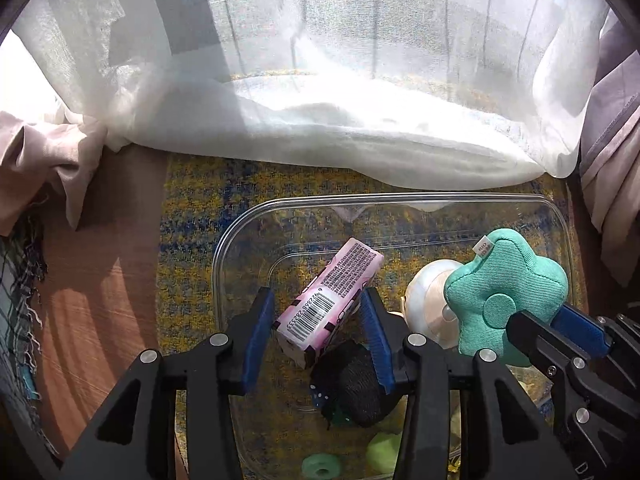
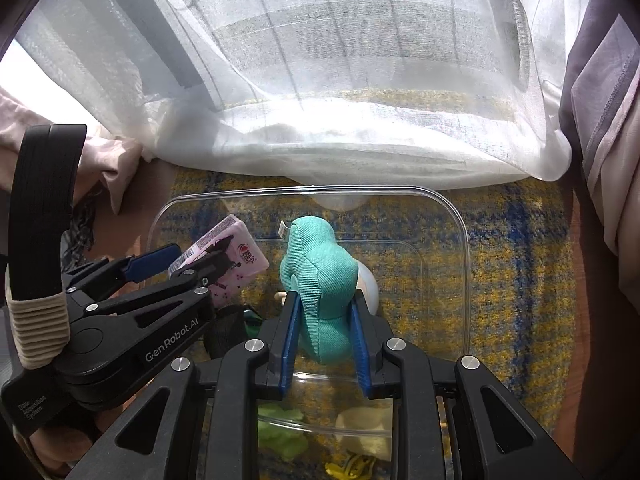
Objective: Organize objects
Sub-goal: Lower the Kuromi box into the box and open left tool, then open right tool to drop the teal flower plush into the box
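A clear plastic bin (image 1: 400, 198) stands on a yellow-and-blue rug. Over its left part my left gripper (image 1: 317, 304) is open around a pink barcoded box (image 1: 328, 300), which leans tilted between the blue pads; a gap shows at the left pad. In the right wrist view that same gripper (image 2: 192, 258) straddles the pink box (image 2: 230, 256). My right gripper (image 2: 326, 304) is shut on a teal flower-shaped cushion (image 2: 320, 268), held upright over the middle of the bin (image 2: 320, 189). From the left wrist, the cushion (image 1: 508, 280) and right gripper (image 1: 540, 318) are at the right.
Inside the bin lie a white round object (image 1: 428, 300), a black fabric item (image 1: 360, 384), green pieces (image 1: 320, 468) and a cream piece (image 2: 364, 428). A sheer white curtain (image 1: 320, 120) drapes onto the rug (image 1: 200, 200) just behind the bin. Wooden floor (image 1: 100, 280) lies left.
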Demonstrator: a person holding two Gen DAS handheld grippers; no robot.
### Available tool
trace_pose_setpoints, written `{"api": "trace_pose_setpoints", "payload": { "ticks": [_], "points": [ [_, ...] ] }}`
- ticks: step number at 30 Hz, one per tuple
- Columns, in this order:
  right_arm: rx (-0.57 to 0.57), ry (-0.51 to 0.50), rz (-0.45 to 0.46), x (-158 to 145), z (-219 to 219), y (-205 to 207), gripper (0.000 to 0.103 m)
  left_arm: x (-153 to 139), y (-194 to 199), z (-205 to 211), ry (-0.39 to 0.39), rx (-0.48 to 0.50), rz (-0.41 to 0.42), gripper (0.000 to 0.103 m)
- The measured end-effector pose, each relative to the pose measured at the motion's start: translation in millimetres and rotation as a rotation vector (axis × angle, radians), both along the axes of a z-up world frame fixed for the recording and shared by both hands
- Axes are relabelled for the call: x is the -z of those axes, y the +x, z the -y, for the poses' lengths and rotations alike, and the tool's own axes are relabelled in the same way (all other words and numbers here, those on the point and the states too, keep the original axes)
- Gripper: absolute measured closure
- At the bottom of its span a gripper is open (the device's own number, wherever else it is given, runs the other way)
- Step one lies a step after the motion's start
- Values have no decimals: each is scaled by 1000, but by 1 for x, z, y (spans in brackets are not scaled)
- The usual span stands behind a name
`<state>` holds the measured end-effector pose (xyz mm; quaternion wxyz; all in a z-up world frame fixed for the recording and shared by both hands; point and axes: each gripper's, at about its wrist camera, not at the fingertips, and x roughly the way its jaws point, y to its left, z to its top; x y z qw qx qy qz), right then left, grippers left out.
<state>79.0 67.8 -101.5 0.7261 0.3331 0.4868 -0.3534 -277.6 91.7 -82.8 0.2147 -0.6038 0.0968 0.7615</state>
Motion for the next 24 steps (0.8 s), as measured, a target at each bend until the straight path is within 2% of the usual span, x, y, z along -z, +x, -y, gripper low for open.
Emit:
{"api": "trace_pose_setpoints", "payload": {
  "ticks": [9,19,21,23,24],
  "points": [
    [43,20,19,1,0,-8,78,-16,6,8,25,-24,-27,58],
    [34,86,58,9,-14,-5,77,-34,23,24,49,-55,-63,53],
    [49,98,44,13,-14,-3,74,-35,25,25,49,-56,-63,53],
    [62,97,24,14,-15,-5,57,-38,28,27,38,-61,-78,52],
    [72,79,20,12,-16,-7,57,-40,29,28,32,-67,-91,51]
  ]
}}
